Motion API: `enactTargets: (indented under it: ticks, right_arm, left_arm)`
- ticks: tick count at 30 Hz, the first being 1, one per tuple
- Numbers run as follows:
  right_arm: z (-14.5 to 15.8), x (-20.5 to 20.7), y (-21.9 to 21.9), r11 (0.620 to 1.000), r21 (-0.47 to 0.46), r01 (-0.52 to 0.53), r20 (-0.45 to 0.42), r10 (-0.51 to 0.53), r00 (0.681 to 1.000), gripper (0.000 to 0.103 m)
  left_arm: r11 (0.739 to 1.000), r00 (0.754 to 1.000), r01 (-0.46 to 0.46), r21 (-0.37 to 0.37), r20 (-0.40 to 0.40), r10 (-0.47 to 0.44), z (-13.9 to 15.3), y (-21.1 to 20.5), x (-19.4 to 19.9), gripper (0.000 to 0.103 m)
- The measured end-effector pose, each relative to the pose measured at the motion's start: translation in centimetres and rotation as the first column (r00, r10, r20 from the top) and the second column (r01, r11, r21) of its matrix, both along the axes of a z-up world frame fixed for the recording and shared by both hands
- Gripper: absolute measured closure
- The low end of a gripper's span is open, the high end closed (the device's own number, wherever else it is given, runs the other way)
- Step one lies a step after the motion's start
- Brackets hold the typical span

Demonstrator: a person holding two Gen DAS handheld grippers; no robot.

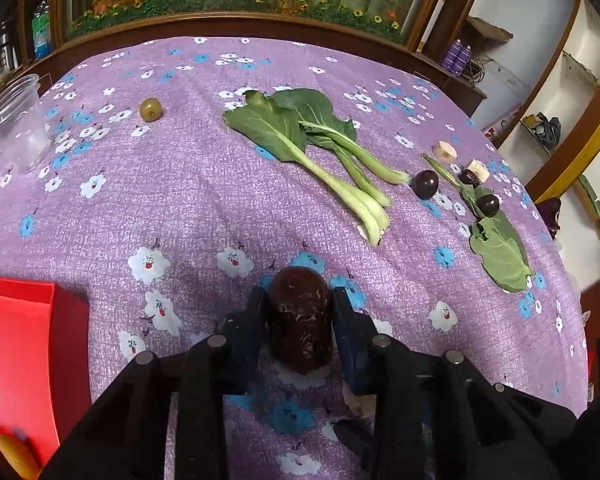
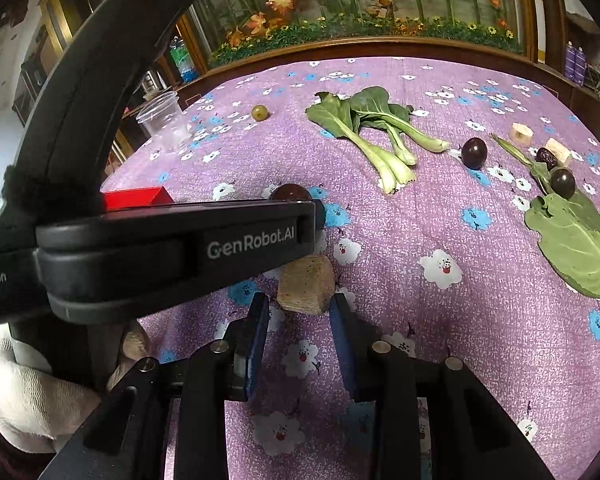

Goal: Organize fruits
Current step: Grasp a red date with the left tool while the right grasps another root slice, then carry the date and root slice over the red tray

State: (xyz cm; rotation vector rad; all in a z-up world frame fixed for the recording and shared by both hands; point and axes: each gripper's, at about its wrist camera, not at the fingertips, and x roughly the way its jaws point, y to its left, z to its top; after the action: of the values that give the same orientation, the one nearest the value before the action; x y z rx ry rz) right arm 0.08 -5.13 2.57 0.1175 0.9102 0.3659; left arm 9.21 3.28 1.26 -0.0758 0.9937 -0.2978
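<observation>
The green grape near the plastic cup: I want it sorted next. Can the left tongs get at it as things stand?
Probably not yet: the left tongs are shut on a dark wrinkled fruit. The purple cloth between them and the green grape lies bare, so the way is free once emptied.

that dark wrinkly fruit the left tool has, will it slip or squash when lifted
The dark fruit sits clamped between the left tool's pads, so it probably holds. Its rounded, glossy sides could let it slide or twist. The wrinkled skin suggests a softer fruit that may dent under hard pressure. Set down, it would likely roll.
</observation>
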Motion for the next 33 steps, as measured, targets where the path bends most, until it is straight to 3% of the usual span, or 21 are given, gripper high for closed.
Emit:
enactTargets:
  ticks: [10,17,22,33]
  right_arm:
    - [0.1,-0.2,0.0,1.000,-0.002,-0.004,0.005,0.004,1.000,0.073]
    - [0.3,-0.5,0.3,1.000,-0.012,-0.018,0.023,0.019,1.000,0.088]
    - [0.5,-0.4,-0.5,0.999,0.033,-0.006,0.020,0.006,1.000,0.090]
    - [0.4,0.3,-2.4,0.974,0.226,0.000,-0.038,0.009,0.999,0.091]
  left_arm:
    - [0.999,0.999,-0.036,0.012,0.028,0.035,0.9,1.0,-1.2,0.072]
    - [0.998,0.996,-0.054,0.029,0.067,0.052,2.1,1.7,-2.3,0.072]
    - [0.997,0.995,-0.080,-0.003,0.066,0.080,2.6,2.9,-2.7,0.072]
    - [0.988,0.991,-0.121,-0.093,0.040,0.125,2.5,4.6,-3.8,0.072]
